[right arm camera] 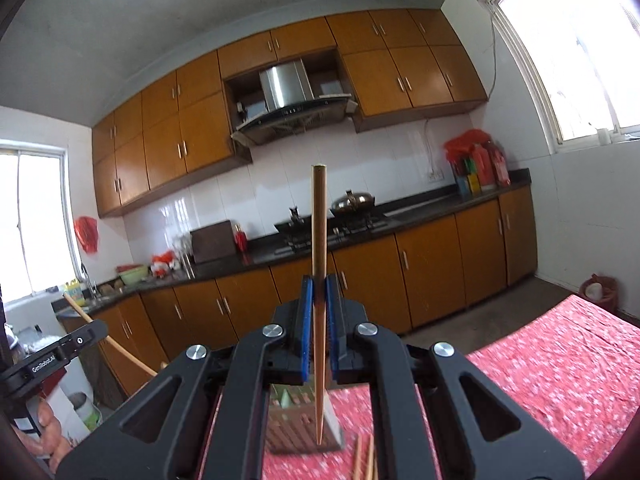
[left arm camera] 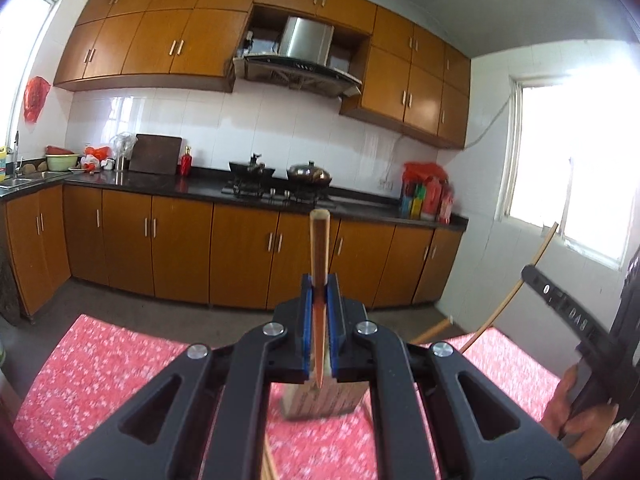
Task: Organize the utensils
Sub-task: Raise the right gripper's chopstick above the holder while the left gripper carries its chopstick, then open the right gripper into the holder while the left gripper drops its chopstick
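My left gripper (left arm camera: 319, 284) is shut on a wooden chopstick (left arm camera: 319, 248), held upright, its thin tip pointing down over a slotted utensil holder (left arm camera: 320, 400) on the red patterned tablecloth (left arm camera: 100, 368). My right gripper (right arm camera: 319, 286) is shut on another wooden chopstick (right arm camera: 319, 232), also upright, its tip down over the same utensil holder (right arm camera: 298, 428). More loose chopsticks (right arm camera: 366, 460) lie on the tablecloth (right arm camera: 560, 360) beside the holder. The right gripper's chopstick (left arm camera: 516, 292) shows at the right of the left wrist view. The left gripper's chopstick (right arm camera: 108, 340) shows at the left of the right wrist view.
Beyond the table is a kitchen counter (left arm camera: 200, 188) with a stove, a wok (left arm camera: 310, 174), a cutting board (left arm camera: 156, 154) and bottles. Orange cabinets (left arm camera: 180, 248) stand below it. A window (left arm camera: 580, 152) is on the right wall.
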